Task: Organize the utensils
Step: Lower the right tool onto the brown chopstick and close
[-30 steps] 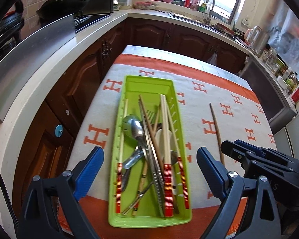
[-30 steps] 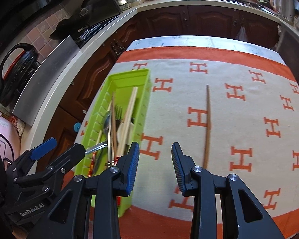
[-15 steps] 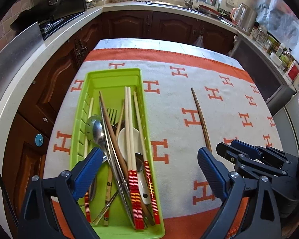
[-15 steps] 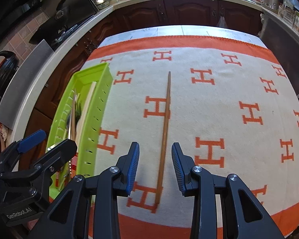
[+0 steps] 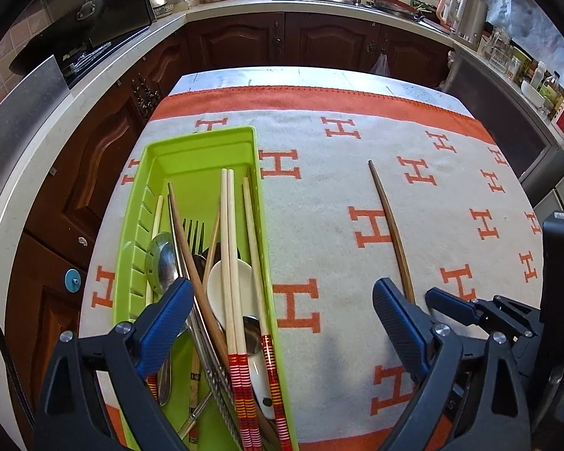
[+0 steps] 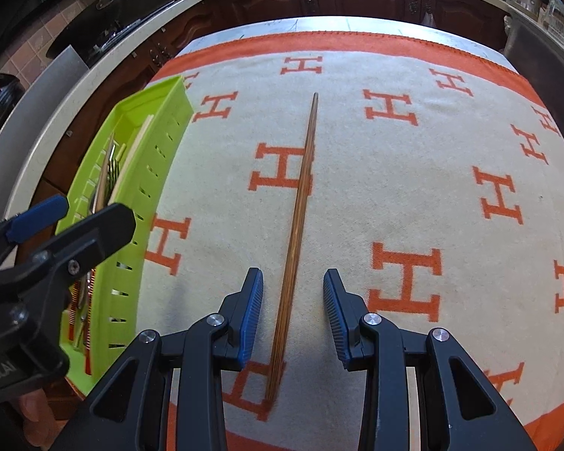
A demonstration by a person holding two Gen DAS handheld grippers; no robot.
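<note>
A single brown wooden chopstick [image 6: 299, 221] lies on the orange-and-cream cloth [image 6: 413, 173], pointing away from me. My right gripper [image 6: 292, 293] stands open just above it, one pad on each side of the stick's near part, without touching it. A lime-green tray [image 5: 195, 154] at the cloth's left holds red-banded chopsticks [image 5: 231, 274], metal spoons [image 5: 161, 263], a fork [image 5: 191, 229] and a white spoon [image 5: 216, 282]. My left gripper [image 5: 280, 323] is open wide over the tray's right wall, with nothing between its pads. The same chopstick [image 5: 389, 225] shows in the left wrist view.
The table is ringed by dark wooden kitchen cabinets [image 5: 240, 37] under a pale countertop. A stove with a pan [image 5: 82, 41] is at the left, a sink and a kettle [image 5: 466, 15] at the back. Part of a hand [image 6: 34, 417] shows at lower left.
My right gripper has sunk and shifted right until its pads straddle the lone chopstick. The left gripper has moved right, from over the tray's middle to its right wall. Both stayed open.
</note>
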